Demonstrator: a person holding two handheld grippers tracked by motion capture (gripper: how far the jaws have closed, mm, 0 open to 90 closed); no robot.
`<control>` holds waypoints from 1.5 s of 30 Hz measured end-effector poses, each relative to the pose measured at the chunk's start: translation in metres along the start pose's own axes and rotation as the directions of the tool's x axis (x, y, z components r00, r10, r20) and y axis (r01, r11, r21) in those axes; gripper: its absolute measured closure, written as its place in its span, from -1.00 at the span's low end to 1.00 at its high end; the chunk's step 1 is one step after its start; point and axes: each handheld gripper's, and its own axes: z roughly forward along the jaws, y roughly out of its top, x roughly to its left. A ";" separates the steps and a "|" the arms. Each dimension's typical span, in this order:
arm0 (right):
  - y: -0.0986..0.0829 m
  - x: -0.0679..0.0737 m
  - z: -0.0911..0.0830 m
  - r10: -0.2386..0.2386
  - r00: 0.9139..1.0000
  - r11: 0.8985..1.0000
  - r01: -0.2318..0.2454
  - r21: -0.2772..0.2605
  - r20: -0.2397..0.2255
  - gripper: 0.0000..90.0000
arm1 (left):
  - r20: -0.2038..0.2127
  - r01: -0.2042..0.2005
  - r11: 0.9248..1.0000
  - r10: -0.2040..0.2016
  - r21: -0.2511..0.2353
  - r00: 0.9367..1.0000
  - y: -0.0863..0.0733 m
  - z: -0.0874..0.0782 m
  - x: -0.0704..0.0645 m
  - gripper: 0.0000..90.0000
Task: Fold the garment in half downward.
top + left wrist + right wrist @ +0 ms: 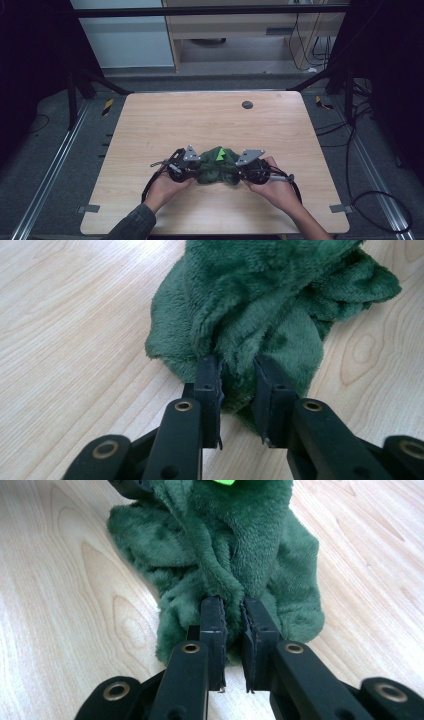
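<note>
Wooden table (165,120), green cloth (216,169) (bright tag (220,154))

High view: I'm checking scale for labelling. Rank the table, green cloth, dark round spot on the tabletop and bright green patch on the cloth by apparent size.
1. Table
2. Cloth
3 and 4. Spot and patch look alike in size, so I won't rank them.

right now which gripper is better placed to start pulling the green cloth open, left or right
Right, slightly. The right gripper has its jaws nearly closed on a fold of the green cloth; the left gripper also straddles a fold, but with a wider gap. Both sit at opposite ends of it.
</note>
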 end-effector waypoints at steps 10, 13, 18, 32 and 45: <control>-0.015 0.003 0.001 0.007 1.000 1.000 -0.007 0.008 -0.014 0.76 | 0.005 0.004 1.000 -0.003 -0.005 1.000 -0.005 -0.008 -0.001 0.55; -0.016 0.003 0.001 0.006 1.000 1.000 -0.006 0.010 -0.014 0.76 | 0.007 0.005 1.000 -0.005 -0.010 1.000 -0.007 -0.010 -0.002 0.54; -0.018 0.003 0.000 0.012 1.000 1.000 -0.012 0.009 -0.015 0.76 | 0.012 0.012 1.000 -0.012 -0.015 1.000 -0.010 -0.016 -0.003 0.53; -0.020 0.005 -0.003 0.005 1.000 1.000 -0.005 0.003 -0.014 0.73 | 0.018 0.011 1.000 -0.011 -0.008 1.000 -0.013 -0.015 -0.005 0.54; -0.019 0.009 -0.009 -0.006 1.000 1.000 0.006 0.000 -0.014 0.63 | 0.026 0.003 1.000 -0.002 -0.004 1.000 -0.016 -0.016 -0.007 0.54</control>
